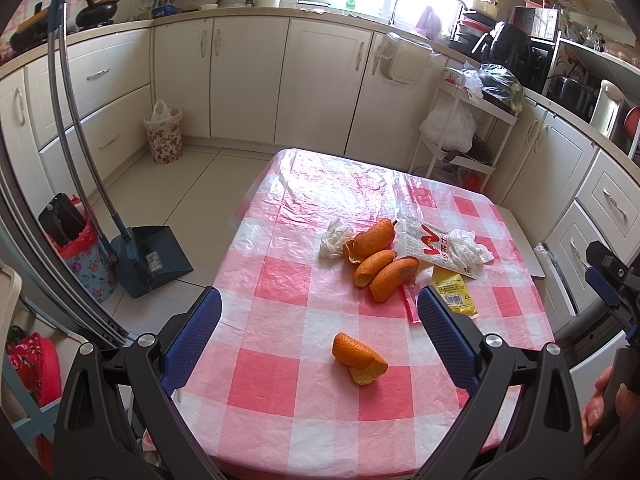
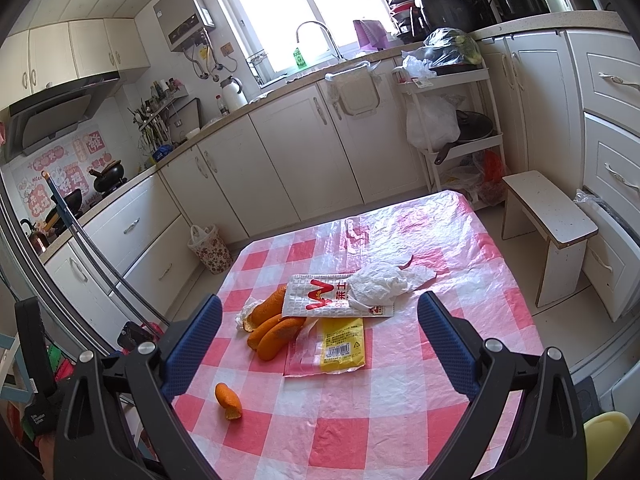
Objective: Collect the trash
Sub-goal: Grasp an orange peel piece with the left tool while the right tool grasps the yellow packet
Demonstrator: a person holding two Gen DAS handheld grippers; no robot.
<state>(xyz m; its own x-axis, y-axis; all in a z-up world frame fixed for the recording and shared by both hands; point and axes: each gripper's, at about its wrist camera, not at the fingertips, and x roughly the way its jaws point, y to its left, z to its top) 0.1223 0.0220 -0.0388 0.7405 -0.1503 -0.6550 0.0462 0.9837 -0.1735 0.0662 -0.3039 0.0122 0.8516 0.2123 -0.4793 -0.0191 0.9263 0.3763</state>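
Hovering released, left claw (image 1: 320, 320), right claw (image 2: 320, 324), lone orange peel (image 1: 359, 359) perhaps lengthwise left-to-right

1. A lone orange peel piece (image 1: 359, 358) lies on the pink-and-white checked tablecloth (image 1: 280, 280), well apart from the rest, curled with its pale inner side partly showing.
2. A cluster of three or four orange peel segments (image 1: 380, 256) lies mid-table, skin side up, touching one another.
3. A small crumpled white tissue (image 1: 335, 238) sits just beside the cluster.
4. A white wrapper with red lettering (image 2: 332, 296) lies flat, its edge over the peels.
5. A larger crumpled tissue (image 2: 384, 284) rests on that wrapper.
6. A yellow packet with a barcode (image 2: 343, 344) lies flat, partly under the white wrapper and on a clear red-edged plastic film (image 2: 298, 360).
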